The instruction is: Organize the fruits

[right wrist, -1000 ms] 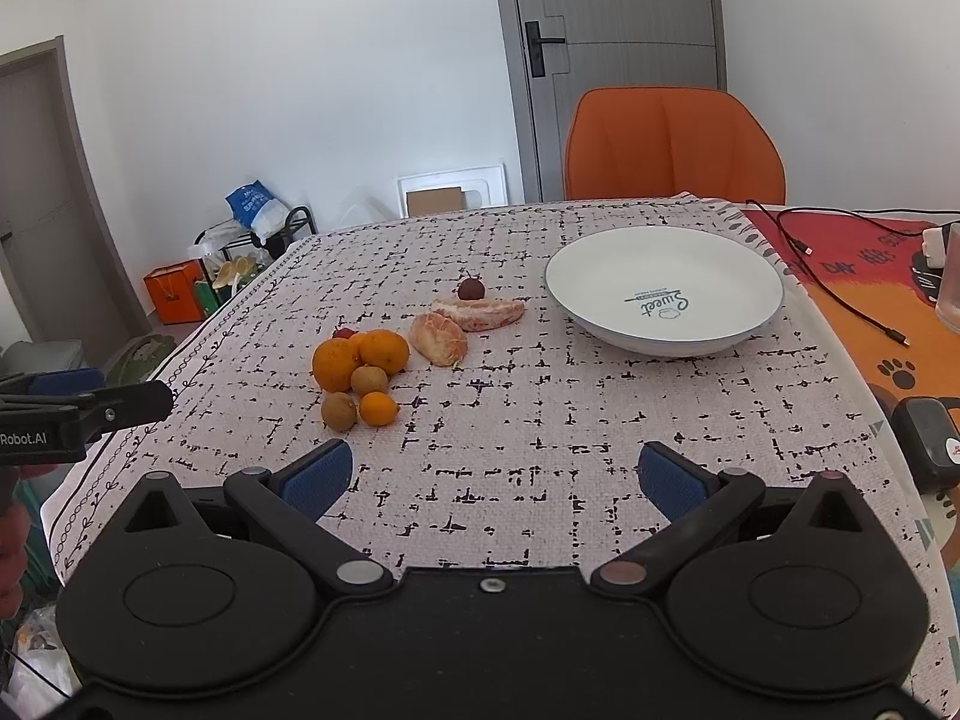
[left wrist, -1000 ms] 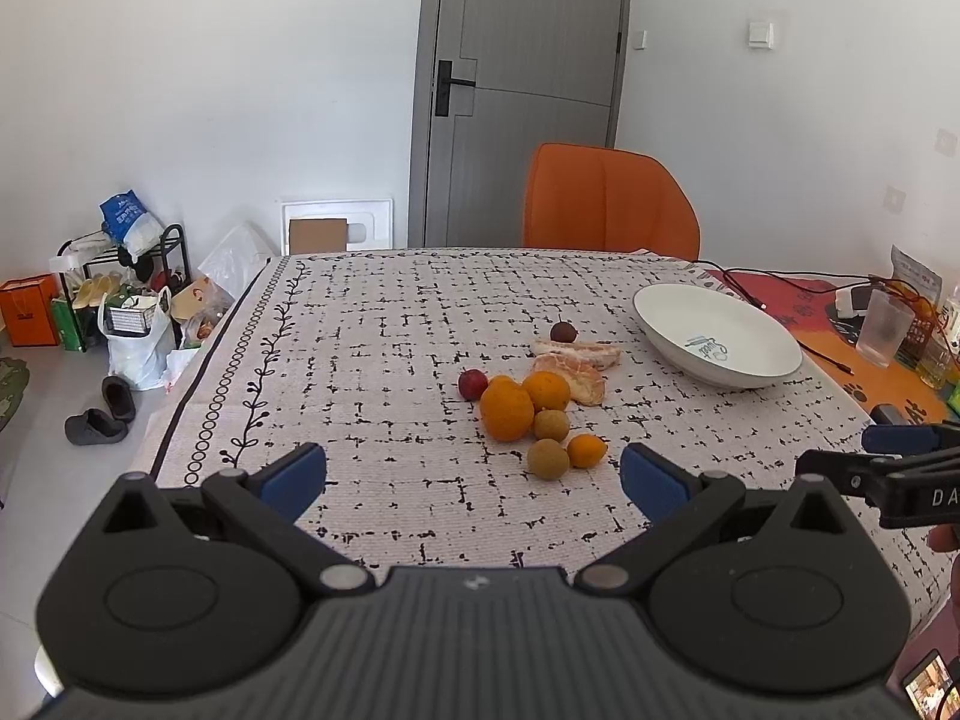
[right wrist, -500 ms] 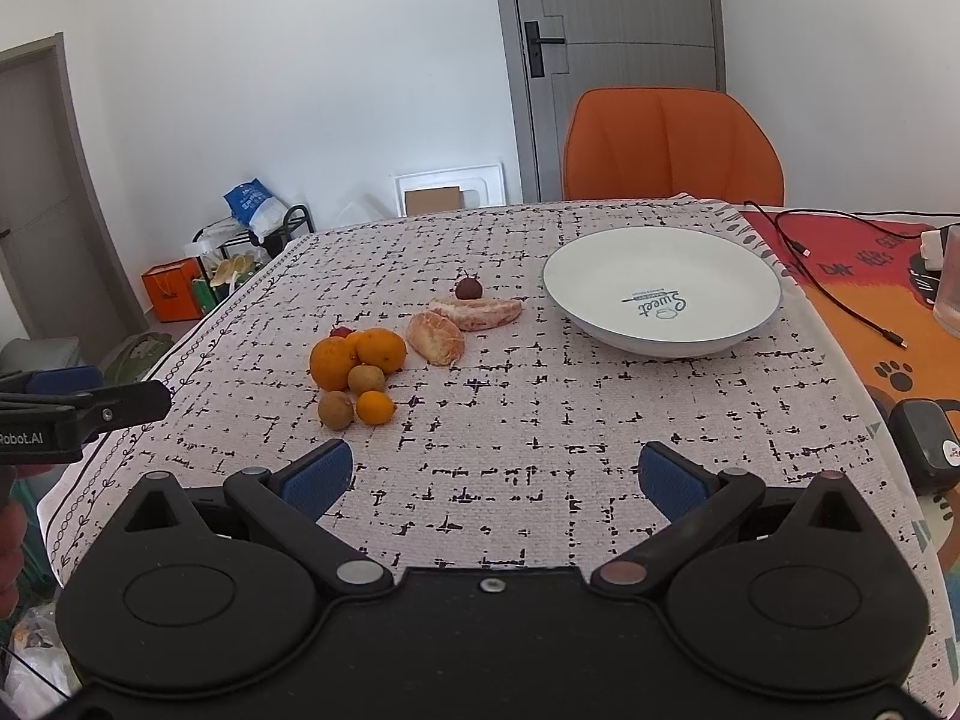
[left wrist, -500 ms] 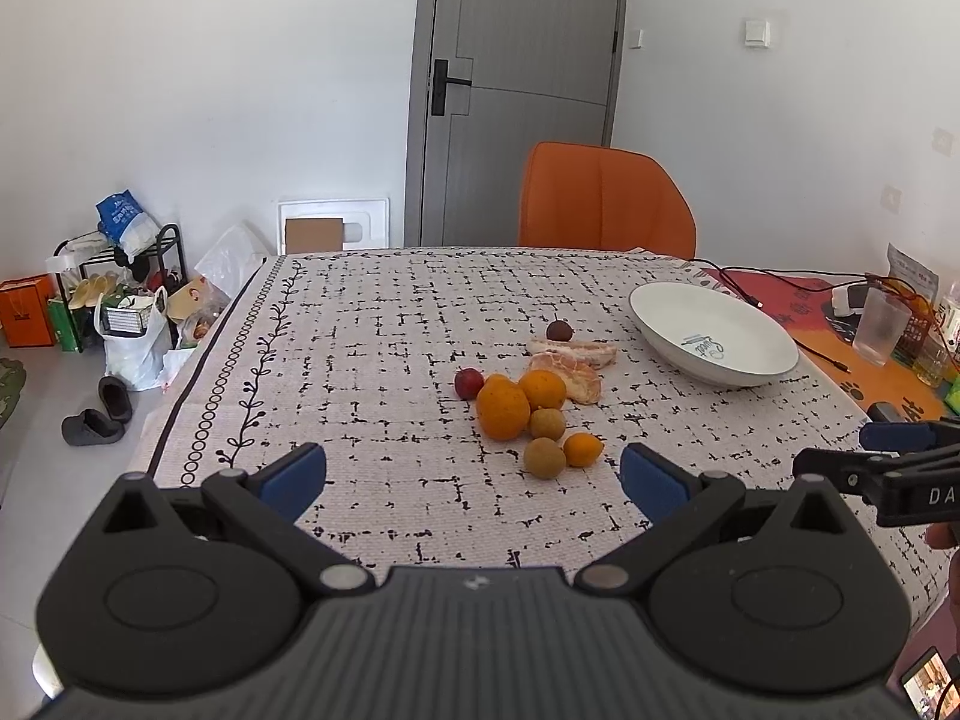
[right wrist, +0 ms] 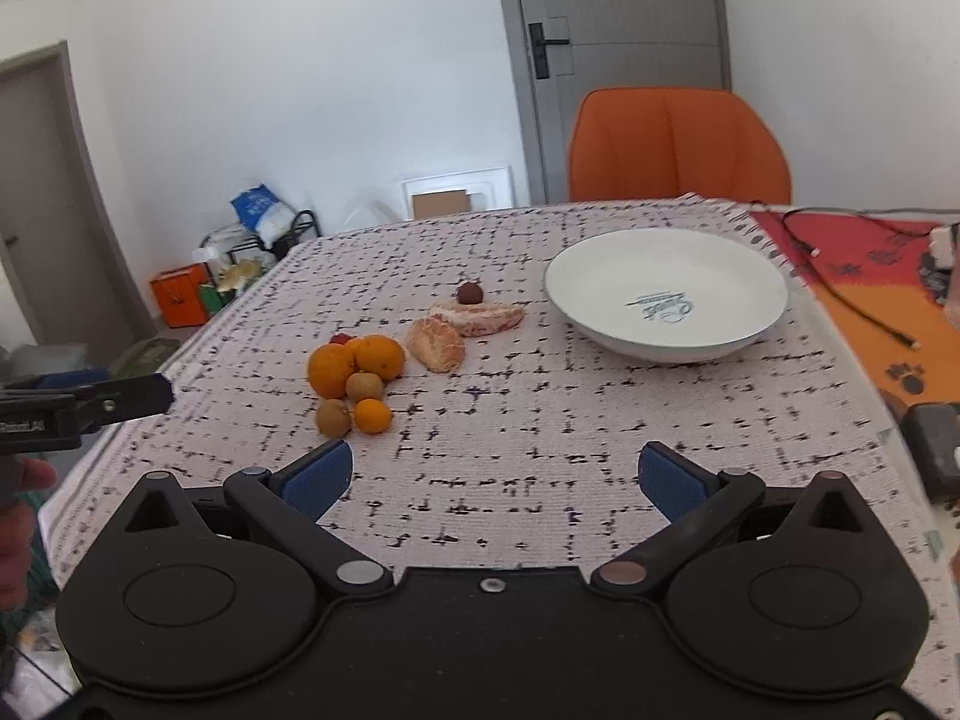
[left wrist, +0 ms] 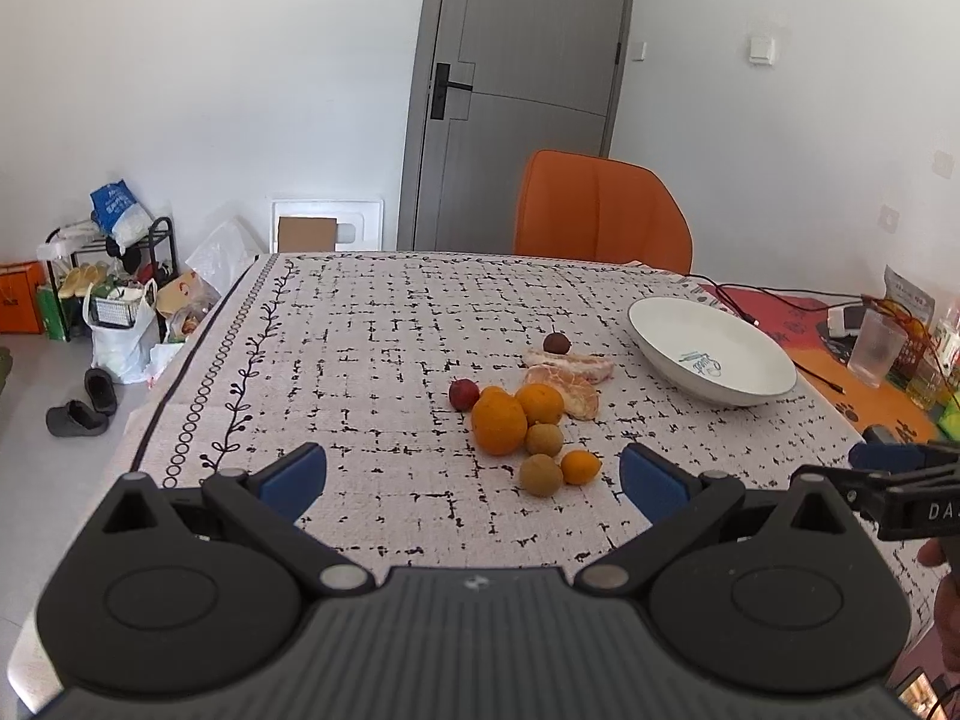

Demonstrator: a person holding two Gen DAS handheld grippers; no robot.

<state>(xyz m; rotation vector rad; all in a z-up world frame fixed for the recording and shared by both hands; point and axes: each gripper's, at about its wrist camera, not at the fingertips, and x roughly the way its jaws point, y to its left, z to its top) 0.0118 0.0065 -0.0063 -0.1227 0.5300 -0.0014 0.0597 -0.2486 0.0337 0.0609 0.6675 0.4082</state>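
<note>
A cluster of fruit lies mid-table: two oranges [left wrist: 499, 423] [right wrist: 331, 369], two brown kiwis [left wrist: 540, 474], a small mandarin [left wrist: 580, 467] [right wrist: 372, 415], a red plum [left wrist: 463, 393], peeled citrus pieces [left wrist: 571, 367] [right wrist: 436, 344] and a dark small fruit [left wrist: 556, 342] [right wrist: 470, 293]. An empty white plate [left wrist: 714, 351] [right wrist: 666, 294] sits to their right. My left gripper [left wrist: 474, 474] is open, just short of the cluster. My right gripper [right wrist: 495, 476] is open, above the cloth in front of the fruit and plate.
An orange chair [left wrist: 602, 211] stands at the table's far side before a grey door [left wrist: 522, 90]. Cables [right wrist: 852, 300], a glass [left wrist: 878, 347] and small items crowd the right edge. Bags, a rack [left wrist: 114, 282] and slippers sit on the floor at left.
Both grippers have shifted slightly; the right wrist view has drawn a little nearer to the fruit and is blurred by motion. Both stay open.
</note>
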